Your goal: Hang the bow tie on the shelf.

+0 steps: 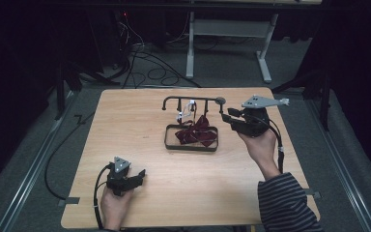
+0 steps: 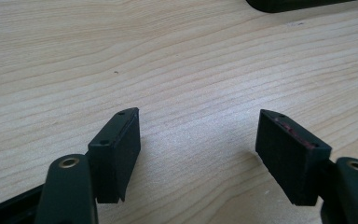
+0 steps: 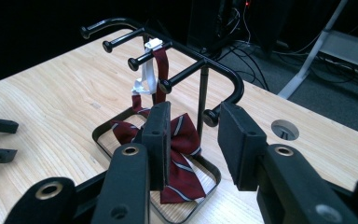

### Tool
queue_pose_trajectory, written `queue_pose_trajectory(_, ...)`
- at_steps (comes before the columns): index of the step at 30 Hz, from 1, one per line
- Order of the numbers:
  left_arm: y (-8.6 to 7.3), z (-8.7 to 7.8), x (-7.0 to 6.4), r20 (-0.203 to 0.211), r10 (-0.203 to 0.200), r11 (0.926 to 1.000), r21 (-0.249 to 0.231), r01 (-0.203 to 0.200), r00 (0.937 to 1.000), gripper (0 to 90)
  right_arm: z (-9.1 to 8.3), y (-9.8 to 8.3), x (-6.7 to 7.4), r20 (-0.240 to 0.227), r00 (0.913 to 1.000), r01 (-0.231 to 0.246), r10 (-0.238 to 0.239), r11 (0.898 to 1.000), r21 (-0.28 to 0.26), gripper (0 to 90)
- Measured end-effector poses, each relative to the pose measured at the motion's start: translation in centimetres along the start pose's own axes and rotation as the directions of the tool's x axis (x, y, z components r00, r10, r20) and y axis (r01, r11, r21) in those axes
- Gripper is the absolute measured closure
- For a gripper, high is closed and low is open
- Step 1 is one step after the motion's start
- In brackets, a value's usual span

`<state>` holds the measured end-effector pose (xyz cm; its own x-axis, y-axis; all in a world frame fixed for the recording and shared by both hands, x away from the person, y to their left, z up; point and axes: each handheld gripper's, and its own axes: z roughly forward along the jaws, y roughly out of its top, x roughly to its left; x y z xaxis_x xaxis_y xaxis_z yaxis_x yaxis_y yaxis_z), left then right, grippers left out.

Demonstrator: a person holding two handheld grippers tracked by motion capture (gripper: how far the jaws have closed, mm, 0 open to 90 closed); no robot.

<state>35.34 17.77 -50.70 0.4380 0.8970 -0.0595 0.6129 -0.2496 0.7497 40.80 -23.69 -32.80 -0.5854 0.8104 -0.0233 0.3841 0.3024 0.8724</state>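
I'm hovering my right claw [image 3: 191, 144] beside the rack [image 3: 200, 60], jaws parted and gripping nothing. The bow tie [image 3: 182, 140] is hanging off a peg, drooping into the tray [image 1: 166, 140]. Next I'm probably closing in to grab it. My left claw [image 2: 198, 149] is sitting released on the table [image 2: 177, 60].

The rack [image 1: 192, 123] sits a bit past the middle of the table [image 1: 140, 191], nearer the far edge than the near one. The bow tie [image 1: 196, 133] lies in the rack's base tray, with its strap hooked over one of the pegs above. The right gripper [image 1: 229, 114] hangs just right of the rack. The left gripper [image 1: 137, 175] is down by the near-left corner, well apart from everything.
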Motion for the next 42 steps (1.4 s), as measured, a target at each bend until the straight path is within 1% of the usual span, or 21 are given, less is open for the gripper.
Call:
queue_pose_trajectory(2,0.0,0.0,0.0,0.0,0.001,1.0,0.0,-0.001,1.0,31.4,-0.2,-0.2,0.1,-0.002,1.0,-0.007,0.007,1.0,-0.002,66.0)
queue_pose_trajectory(7,0.0,0.0,0.0,0.0,0.001,1.0,0.001,-0.001,1.0,31.4,-0.7,-0.7,0.0,0.0,1.0,-0.001,0.001,1.0,-0.007,66.0)
queue_pose_trajectory(9,0.0,0.0,0.0,0.0,0.001,1.0,0.0,-0.001,1.0,31.4,-0.9,-0.9,0.0,-0.002,0.9999,-0.01,0.01,1.0,-0.009,66.0)
queue_pose_trajectory(21,0.0,0.0,0.0,-0.002,0.005,1.0,0.003,-0.005,1.0,31.3,-2.0,-2.3,-0.2,0.007,0.9996,-0.027,0.027,0.999,-0.018,65.5)
queue_pose_trajectory(23,0.0,0.0,0.0,-0.004,0.006,1.0,0.003,-0.006,1.0,31.2,-2.1,-2.5,-0.2,0.008,0.9992,-0.038,0.039,0.999,-0.019,65.5)
queue_pose_trajectory(24,0.0,0.0,0.0,-0.004,0.006,1.0,0.003,-0.006,1.0,31.2,-2.2,-2.6,-0.3,0.009,0.9994,-0.033,0.034,0.999,-0.022,65.5)
queue_pose_trajectory(30,0.0,0.0,-0.1,-0.004,0.006,1.0,0.003,-0.006,1.0,31.3,-2.7,-3.4,-0.3,0.008,0.9991,-0.042,0.042,0.999,-0.026,65.3)
queue_pose_trajectory(42,0.0,0.0,-0.1,-0.006,0.008,1.0,0.002,-0.008,1.0,31.2,-3.4,-4.8,-0.2,0.008,0.9978,-0.065,0.066,0.997,-0.033,65.1)
